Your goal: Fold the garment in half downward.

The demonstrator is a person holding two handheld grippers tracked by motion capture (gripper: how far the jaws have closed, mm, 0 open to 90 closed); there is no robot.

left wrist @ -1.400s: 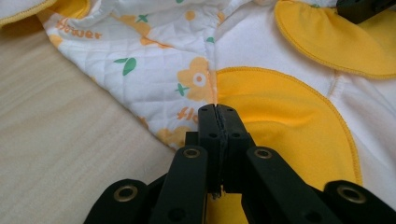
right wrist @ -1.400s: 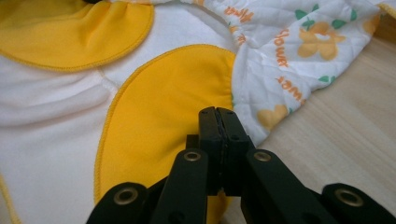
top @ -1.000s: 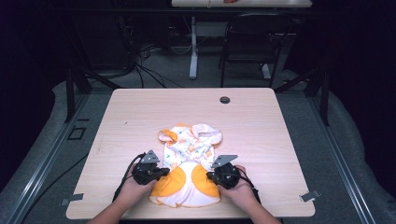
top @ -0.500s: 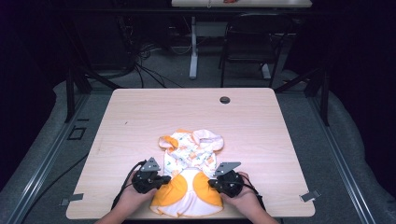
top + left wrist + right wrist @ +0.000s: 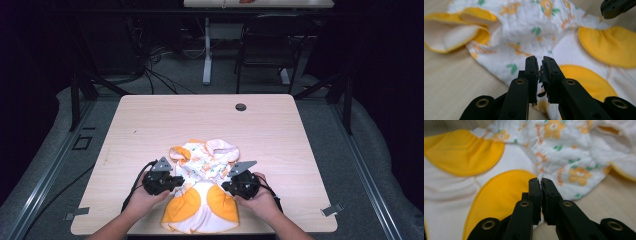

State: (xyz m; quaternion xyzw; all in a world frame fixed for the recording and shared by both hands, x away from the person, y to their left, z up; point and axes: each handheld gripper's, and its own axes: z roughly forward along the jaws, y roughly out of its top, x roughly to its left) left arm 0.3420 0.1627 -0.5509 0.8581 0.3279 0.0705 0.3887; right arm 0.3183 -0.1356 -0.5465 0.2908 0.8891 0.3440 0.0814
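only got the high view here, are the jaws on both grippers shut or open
Observer: Left gripper: the left gripper view shows its jaws closed together over the garment's edge.
Operator: and the right one
Observer: Right gripper: jaws closed too, at the garment's edge beside a yellow patch.
Operator: is cloth actually pinched in either
Observer: Cannot tell; no fabric shows between the pads. Frayed black pad material hangs in the left gripper's gap.
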